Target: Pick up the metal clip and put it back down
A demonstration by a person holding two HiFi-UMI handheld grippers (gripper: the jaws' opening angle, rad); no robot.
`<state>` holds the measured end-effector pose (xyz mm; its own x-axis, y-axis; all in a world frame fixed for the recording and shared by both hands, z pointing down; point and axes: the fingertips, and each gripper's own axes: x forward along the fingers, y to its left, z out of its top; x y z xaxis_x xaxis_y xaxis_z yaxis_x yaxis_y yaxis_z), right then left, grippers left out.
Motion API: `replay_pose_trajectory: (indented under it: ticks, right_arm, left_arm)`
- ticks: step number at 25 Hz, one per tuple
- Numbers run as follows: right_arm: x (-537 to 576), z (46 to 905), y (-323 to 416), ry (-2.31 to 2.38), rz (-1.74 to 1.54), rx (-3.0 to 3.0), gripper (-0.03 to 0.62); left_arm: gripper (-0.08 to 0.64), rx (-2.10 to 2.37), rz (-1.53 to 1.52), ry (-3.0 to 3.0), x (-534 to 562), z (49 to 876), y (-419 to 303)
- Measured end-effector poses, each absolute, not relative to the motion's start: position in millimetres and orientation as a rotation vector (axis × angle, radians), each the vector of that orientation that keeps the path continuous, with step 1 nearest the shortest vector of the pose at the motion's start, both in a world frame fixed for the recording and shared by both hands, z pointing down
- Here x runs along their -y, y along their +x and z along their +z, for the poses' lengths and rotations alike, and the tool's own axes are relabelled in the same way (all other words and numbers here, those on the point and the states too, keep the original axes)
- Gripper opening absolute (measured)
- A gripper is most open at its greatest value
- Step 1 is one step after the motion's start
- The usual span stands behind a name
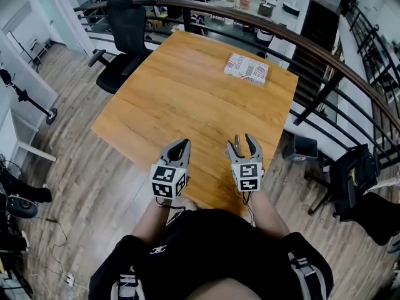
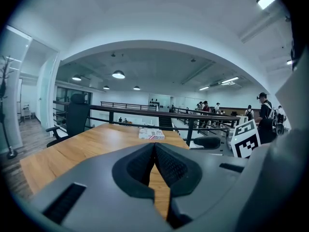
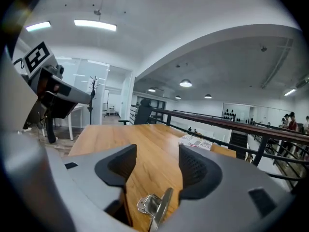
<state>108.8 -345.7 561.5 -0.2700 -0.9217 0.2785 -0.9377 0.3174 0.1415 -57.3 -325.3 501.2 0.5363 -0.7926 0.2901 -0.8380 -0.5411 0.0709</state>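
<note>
Sitting deep betw. wide-apart R fingers [image 3: 195, 166], not pinched: clip [image 3: 153, 208], long axis running roughly along them. L fingers [image 2: 166, 166] closed, empty, hanging farther from clip.

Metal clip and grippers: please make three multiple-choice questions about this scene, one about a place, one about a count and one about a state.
1. Where is the metal clip?
A. at the far corner of the table
B. between the jaws of the right gripper
C. on the office chair

2. How many boxes lie on the table?
A. none
B. one
C. three

3. How do the jaws of the left gripper stand?
A. wide apart
B. closed on the clip
C. together, with nothing between them

Answers:
1 B: the right gripper view shows the clip between the open jaws, and the pads do not press on it.
2 B: a single printed box lies at the far corner.
3 C: the left gripper view shows the pads meeting.
</note>
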Motion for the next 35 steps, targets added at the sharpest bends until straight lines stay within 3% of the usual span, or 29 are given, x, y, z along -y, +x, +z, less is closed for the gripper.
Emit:
replay_pose_trajectory:
  ticks: [4, 25, 35]
  right_arm:
    - [353, 593, 106, 1.630, 0.096, 2.233, 0.321]
    - [337, 734, 116, 1.457, 0.380, 1.999, 0.318]
    - [336, 751, 121, 1.439, 0.382, 1.937, 0.118]
  left_arm:
    - [0.018, 1.392, 0.336, 2.557, 329, 507, -59]
    - [0.018, 1.438, 0.387, 2.491, 332, 525, -76]
    - [0.018, 1.458, 0.405, 2.472, 327, 527, -82]
